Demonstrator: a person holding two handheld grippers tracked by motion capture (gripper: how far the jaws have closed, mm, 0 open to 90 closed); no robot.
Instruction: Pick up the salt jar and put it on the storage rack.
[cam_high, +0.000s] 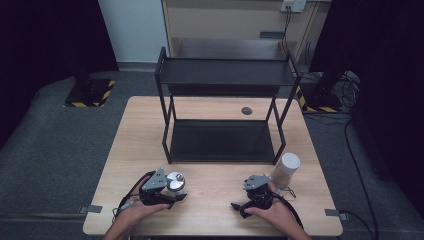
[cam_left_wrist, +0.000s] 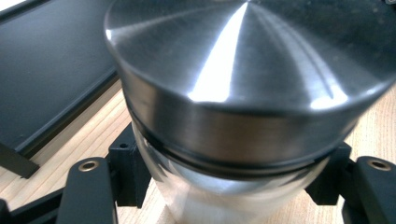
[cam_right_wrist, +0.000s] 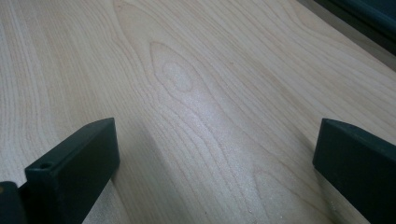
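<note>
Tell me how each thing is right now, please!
Left gripper: shut on the jar, jaws on both sides of its glass body.
Jar: upright on the table, steel lid on.
Right gripper: open, over bare wood.
White canister: upright, lid on, untouched.
Black shelf: standing, both levels empty.

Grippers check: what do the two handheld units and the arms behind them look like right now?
Both are black two-jaw units. The left gripper and right gripper each carry a grey three-cornered plate on top and trail a black cable. Their jaws are blocky and black, with brass-coloured screw inserts. Forearms are bare, with no sleeves in view.
</note>
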